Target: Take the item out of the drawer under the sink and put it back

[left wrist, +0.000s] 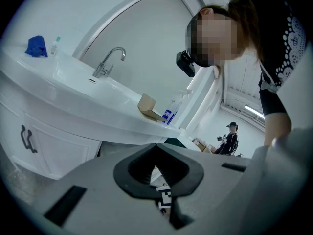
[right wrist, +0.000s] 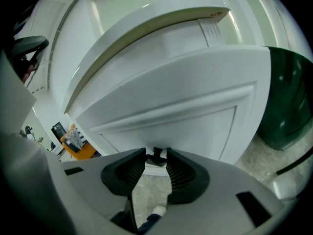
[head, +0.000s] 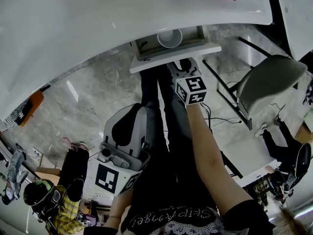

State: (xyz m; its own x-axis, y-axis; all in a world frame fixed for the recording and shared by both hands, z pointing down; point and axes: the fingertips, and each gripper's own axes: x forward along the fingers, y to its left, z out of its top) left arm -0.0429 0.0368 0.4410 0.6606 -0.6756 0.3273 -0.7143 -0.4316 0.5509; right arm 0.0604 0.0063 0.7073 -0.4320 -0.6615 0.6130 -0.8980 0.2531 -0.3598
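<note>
Cup (head: 169,37), white and upright, sits inside the open drawer (head: 172,57), just beyond the right gripper (head: 182,67), which pinches the drawer's dark handle (right wrist: 157,156). The left gripper (head: 131,114), pressed together and empty, hangs well back from the drawer, so the right is nearer.

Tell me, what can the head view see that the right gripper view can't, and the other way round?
Only the head view: the white cup inside the open drawer, the left claw away from the drawer, and a grey chair. Only the right gripper view: the dark drawer handle between that claw's tips, and a dark green container beside the cabinet. Both: the right claw at the drawer's white front, under the white counter.
</note>
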